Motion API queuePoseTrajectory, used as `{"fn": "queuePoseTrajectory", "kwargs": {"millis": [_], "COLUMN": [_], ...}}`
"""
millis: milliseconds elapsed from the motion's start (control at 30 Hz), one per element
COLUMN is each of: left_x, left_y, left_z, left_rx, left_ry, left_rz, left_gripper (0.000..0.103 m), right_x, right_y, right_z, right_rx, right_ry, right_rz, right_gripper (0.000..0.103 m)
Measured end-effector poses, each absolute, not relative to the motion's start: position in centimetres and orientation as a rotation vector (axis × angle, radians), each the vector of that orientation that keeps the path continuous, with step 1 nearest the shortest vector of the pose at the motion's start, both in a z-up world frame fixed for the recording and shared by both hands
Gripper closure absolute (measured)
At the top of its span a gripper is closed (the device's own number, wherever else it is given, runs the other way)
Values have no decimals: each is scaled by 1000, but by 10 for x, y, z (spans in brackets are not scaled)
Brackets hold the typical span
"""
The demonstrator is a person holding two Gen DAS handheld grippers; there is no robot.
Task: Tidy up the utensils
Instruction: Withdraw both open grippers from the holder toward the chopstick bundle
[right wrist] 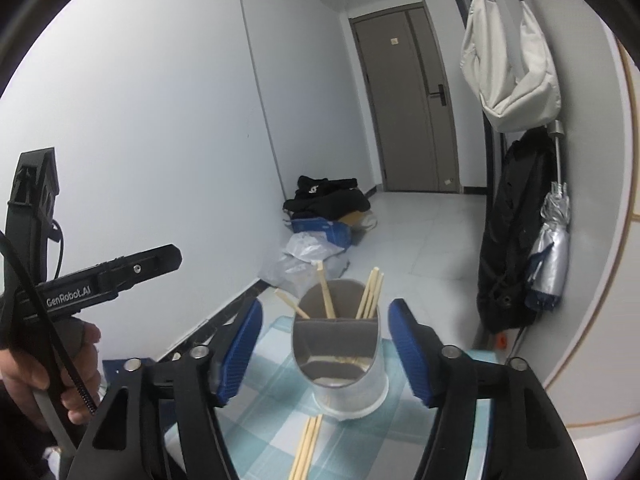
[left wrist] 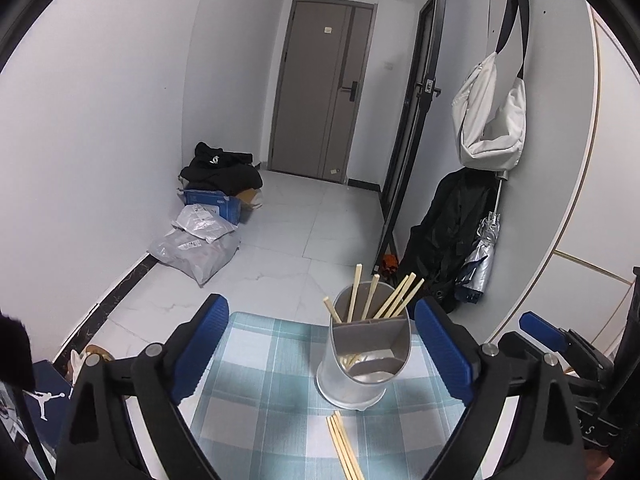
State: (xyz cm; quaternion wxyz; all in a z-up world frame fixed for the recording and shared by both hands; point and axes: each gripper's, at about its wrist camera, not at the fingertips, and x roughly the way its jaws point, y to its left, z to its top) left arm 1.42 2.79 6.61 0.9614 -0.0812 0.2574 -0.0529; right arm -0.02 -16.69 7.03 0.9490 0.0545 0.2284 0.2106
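Left wrist view puts your left tool (left wrist: pixel 320 344) with its blue pads spread wide and nothing between them but air; the utensil holder (left wrist: pixel 366 360) stands ahead of it, closer to the right-hand pad than the left. Right wrist view shows your right tool (right wrist: pixel 326 346) spread too, gripping nothing, with the same holder almost centred ahead between its pads. Several chopsticks in the holder (left wrist: pixel 384 298) already stand on end in its far compartment, leaning outward, their tips fanning up and away from you. What the coming move turns on is the loose bundle of chopsticks (left wrist: pixel 346 446) lying flat on the checked surface (left wrist: pixel 256 380), on your side of the holder and below both tools. Its long axis runs roughly along the line each tool points, from just short of the holder's base back toward you, slanting a little to the right in the left view and a little to the left in the right view. Neither tool is clearly nearer, I judge. Either pick would mean dropping down and back, then closing across the bundle's width.
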Motion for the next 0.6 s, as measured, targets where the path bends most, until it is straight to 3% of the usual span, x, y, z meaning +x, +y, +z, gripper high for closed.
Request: {"fn": "queuePoseTrajectory", "kwargs": {"millis": [100, 400, 600], "left_x": [9, -8, -3], "left_y": [27, 18, 19], "left_z": [59, 46, 24], "left_rx": [-163, -114, -120], "left_ry": [519, 485, 503], "left_rz": [-83, -90, -62], "left_gripper": [1, 1, 1], "right_x": [-9, -27, -32], "right_y": [-167, -169, -176], "right_z": [64, 41, 23], "right_rx": [114, 108, 135], "right_ry": [467, 500, 523], "right_rz": [422, 375, 361], "right_gripper": [31, 26, 15]}}
